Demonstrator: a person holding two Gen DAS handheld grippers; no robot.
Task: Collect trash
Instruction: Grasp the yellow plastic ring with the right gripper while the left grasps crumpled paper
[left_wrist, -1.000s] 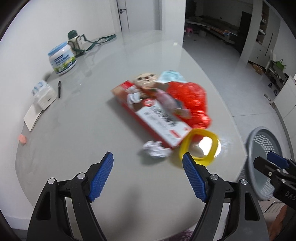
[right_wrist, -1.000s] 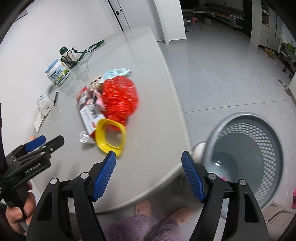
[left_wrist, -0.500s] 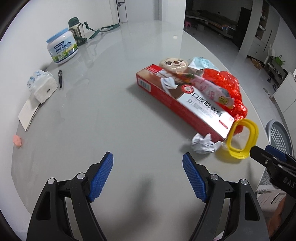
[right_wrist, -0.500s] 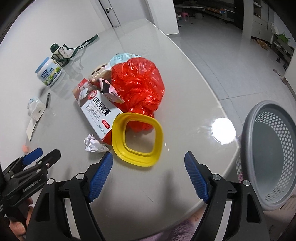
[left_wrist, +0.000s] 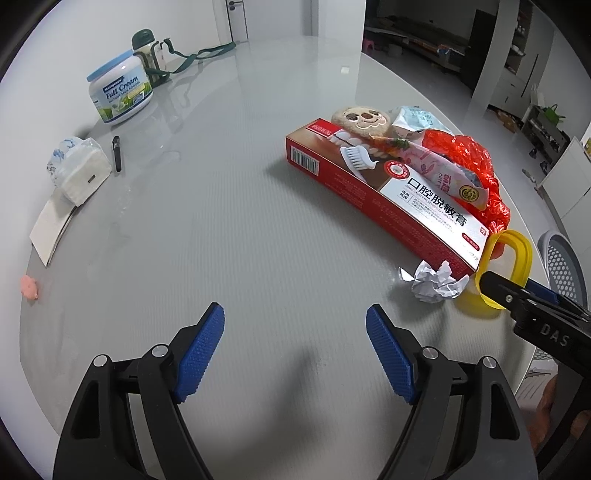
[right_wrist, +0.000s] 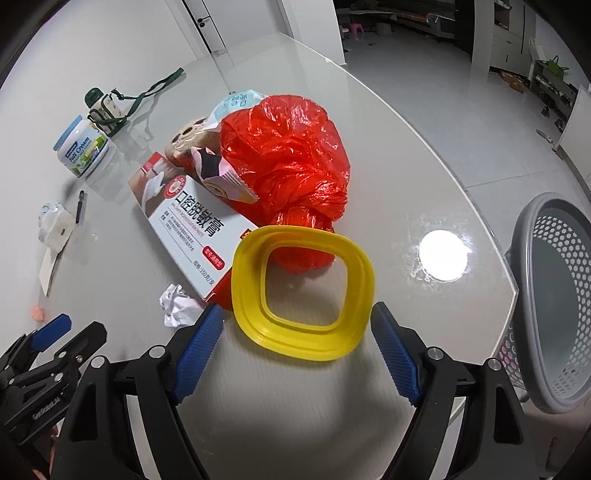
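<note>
Left gripper (left_wrist: 295, 343): I hold it tilted steeply down over bare table (left_wrist: 229, 221), low in the frame; blue pads spread apart, nothing between them.
Right gripper (right_wrist: 297, 345): I have it pitched down at the same steep angle; its jaws are opening, and the near edge of the yellow ring (right_wrist: 303, 291) sits between the tips, pads not pressing on it.
Trash pile: mid-frame in the right view, a red toothpaste box (right_wrist: 192, 225) touching a red plastic bag (right_wrist: 288, 162), snack wrappers on top.
Crumpled paper (right_wrist: 179, 304): just left of the ring, beside the box end.
Basket (right_wrist: 554, 295): grey, perforated, at the right edge, off the table.
Upper left: a cream jar (left_wrist: 120, 92) and a tissue pack (left_wrist: 79, 170), well apart from the pile.
</note>
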